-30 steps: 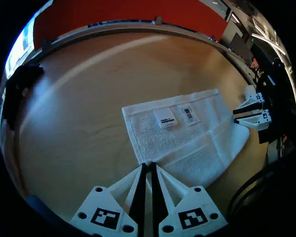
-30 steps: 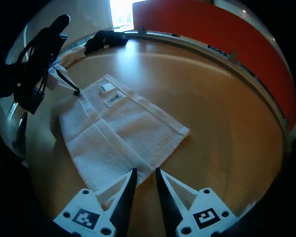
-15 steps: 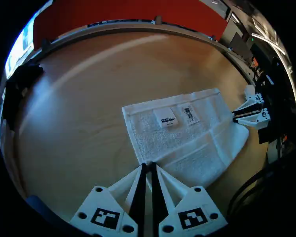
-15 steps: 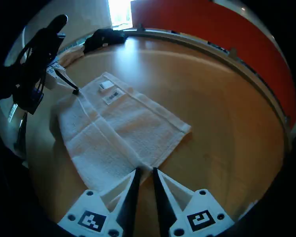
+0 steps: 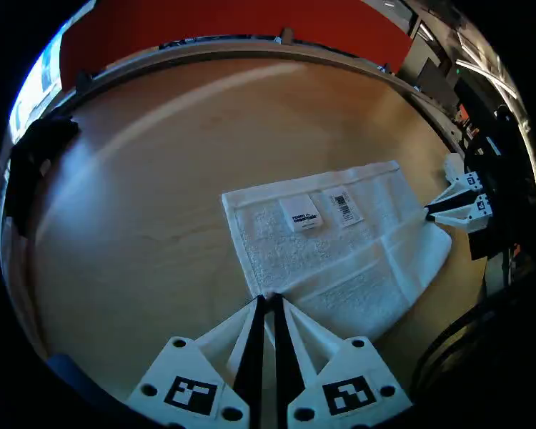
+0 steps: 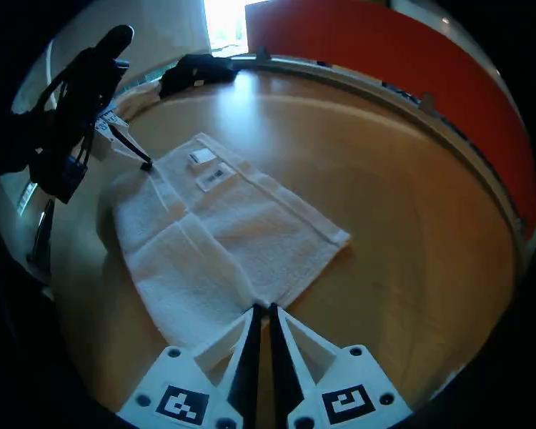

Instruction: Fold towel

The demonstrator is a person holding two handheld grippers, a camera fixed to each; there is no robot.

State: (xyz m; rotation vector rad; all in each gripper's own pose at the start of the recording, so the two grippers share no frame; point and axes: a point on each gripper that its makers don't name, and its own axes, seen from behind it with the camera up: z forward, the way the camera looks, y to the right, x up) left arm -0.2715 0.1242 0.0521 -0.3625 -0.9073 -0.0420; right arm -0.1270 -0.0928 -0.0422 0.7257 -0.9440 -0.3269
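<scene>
Starting at the left of the left gripper view, you have a dark bundle at 9 o'clock on the worktop, well apart from the cloth. At 6 o'clock your left hand-held gripper is clenched on the towel, its two fingers pinched together over the near corner. From there the white towel lies flat toward 3 o'clock, with two labels side by side near its far edge. At 3 o'clock your right hand-held gripper meets the towel's right edge, fingers drawn together on the cloth. A red panel stands behind the worktop's rim at 12 o'clock.

In the right gripper view, your hand shows dark at 10 o'clock, holding the left hand-held gripper, whose tip touches the towel's far-left corner. The dark bundle sits at 11 o'clock by the rim. The towel spreads from 10 o'clock down to the middle, flat on the wood, with crease lines crossing it and the labels near the far corner. At 6 o'clock your right hand-held gripper grasps the towel's near edge, its fingers almost touching with cloth between them. The red panel curves from 12 round to 3 o'clock.
</scene>
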